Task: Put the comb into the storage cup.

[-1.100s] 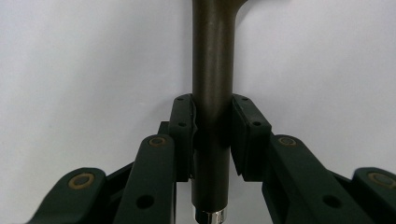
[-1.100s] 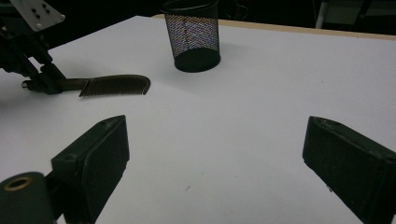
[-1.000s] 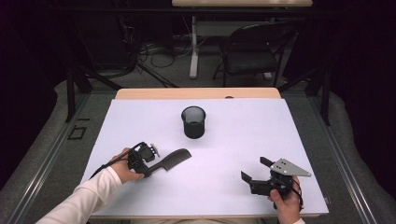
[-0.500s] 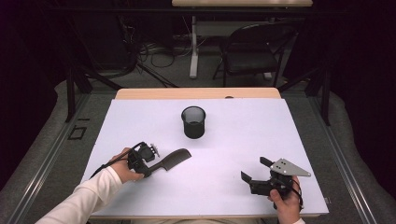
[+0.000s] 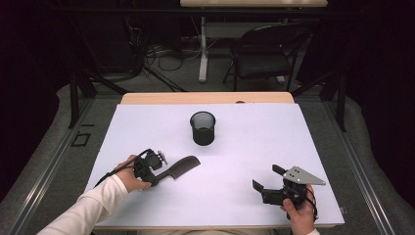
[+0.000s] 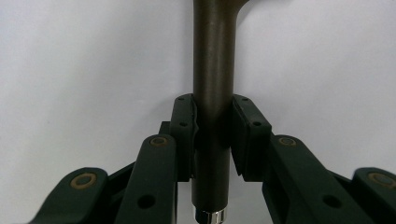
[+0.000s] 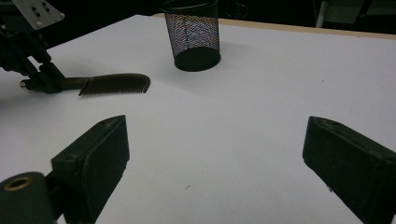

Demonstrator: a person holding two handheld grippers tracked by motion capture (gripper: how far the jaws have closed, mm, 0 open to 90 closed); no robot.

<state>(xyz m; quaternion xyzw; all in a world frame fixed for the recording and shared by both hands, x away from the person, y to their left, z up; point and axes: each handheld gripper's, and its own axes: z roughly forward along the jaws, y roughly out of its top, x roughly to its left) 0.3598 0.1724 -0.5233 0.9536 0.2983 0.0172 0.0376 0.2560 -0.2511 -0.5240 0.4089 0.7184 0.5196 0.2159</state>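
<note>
Comb point(image 5: 182, 165) handle clamped btwn left hand-held gripper point(image 5: 155, 175) jaws, on table.

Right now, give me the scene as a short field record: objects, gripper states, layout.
surface: white table top
held item: dark plastic comb with a round handle, lying flat on the table
left gripper: shut on the comb's handle
right gripper: open, nothing between the jaws, near the front right of the table
container: black wire-mesh cup, upright, mid-table, beyond the comb and apart from it
cup contents: nothing seen inside
</note>
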